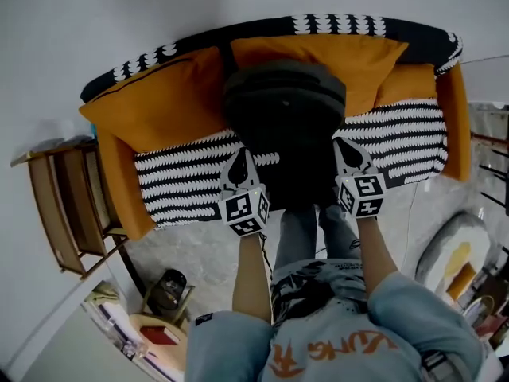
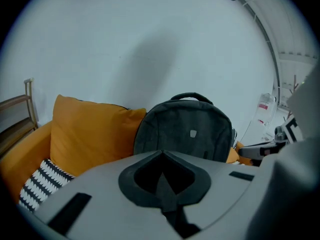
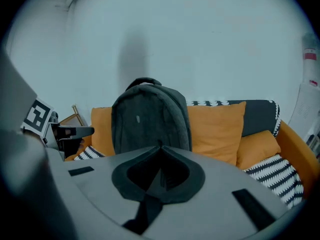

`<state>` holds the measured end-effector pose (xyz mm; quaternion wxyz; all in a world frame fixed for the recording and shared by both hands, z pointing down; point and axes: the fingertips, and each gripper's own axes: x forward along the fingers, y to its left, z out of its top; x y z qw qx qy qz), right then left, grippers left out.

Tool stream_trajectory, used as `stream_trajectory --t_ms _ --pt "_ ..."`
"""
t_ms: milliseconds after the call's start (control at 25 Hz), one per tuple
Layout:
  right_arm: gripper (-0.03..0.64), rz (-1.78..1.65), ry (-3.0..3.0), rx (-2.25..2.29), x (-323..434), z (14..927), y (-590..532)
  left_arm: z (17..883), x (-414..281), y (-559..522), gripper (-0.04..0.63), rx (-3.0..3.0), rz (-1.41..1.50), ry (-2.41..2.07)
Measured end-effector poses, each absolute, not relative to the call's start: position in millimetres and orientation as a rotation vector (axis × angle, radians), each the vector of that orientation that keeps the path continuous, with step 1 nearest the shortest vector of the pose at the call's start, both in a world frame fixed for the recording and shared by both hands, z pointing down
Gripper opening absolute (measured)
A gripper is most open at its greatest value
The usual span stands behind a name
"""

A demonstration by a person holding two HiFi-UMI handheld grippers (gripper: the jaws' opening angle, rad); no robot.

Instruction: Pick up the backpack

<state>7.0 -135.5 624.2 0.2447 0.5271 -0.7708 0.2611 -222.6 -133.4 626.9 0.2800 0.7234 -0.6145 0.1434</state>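
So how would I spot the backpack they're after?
Find the orange sofa with the black-and-white patterned seat against the wall. Upright at its middle, in front of the orange cushions, stands the backpack: the only dark grey, rounded thing, with a top handle.

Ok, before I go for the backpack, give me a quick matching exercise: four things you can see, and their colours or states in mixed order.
Things:
1. backpack
2. cushion left of it in the head view
3. seat cover
4. left tongs

Colour or state:
a. orange
b. shut, nothing between them
c. dark grey, standing upright
d. black and white pattern

Pairs: 1-c, 2-a, 3-d, 4-b
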Motion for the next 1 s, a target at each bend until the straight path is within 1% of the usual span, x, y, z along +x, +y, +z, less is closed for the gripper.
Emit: stream_trajectory --t_ms 280,320,360,400,520,640,680,720,760,800,920,1000 --pt "-0.002 0.735 -2.032 1.513 20.0 653.5 -148.7 664.8 -233.4 -151.0 0.017 1.923 0.450 -1.648" --pt "0.017 0.739 -2.028 1.518 19.9 657.6 -151.2 669.2 -236.9 -154.4 0.017 1.922 0.454 -1.652" --pt "0.063 0.745 -2.023 1.520 19.2 662.1 -153.2 673.6 -240.3 -157.1 0.017 1.922 0.456 -1.650" --pt "0.094 0.749 -2.016 1.523 19.0 666.6 -154.5 678.3 -243.3 -159.0 0.017 1.922 0.459 -1.646" --pt "0.123 0.761 -1.988 1.533 22.7 678.1 -155.7 691.1 -249.0 -162.7 0.017 1.917 0.483 -1.631" --pt "0.166 0.764 -1.959 1.558 28.6 684.8 -162.2 698.5 -253.3 -171.5 0.017 1.916 0.488 -1.624" --pt "0.169 0.763 -1.951 1.565 30.1 686.2 -164.6 700.7 -254.0 -174.9 0.017 1.918 0.485 -1.619" --pt "0.172 0.764 -1.944 1.571 31.4 687.4 -165.9 703.4 -254.2 -177.4 0.029 1.920 0.483 -1.608" --pt "0.176 0.764 -1.937 1.576 32.5 688.8 -166.4 706.8 -254.1 -179.4 0.151 1.922 0.482 -1.594" --pt "0.177 0.764 -1.931 1.580 33.8 690.2 -167.0 710.4 -253.8 -181.4 0.208 1.924 0.485 -1.580" --pt "0.180 0.762 -1.921 1.590 36.7 691.8 -170.5 716.1 -251.6 -189.6 0.209 1.947 0.503 -1.546" --pt "0.184 0.756 -1.919 1.593 36.3 692.3 -172.7 719.0 -251.5 -195.1 0.221 1.967 0.516 -1.523"
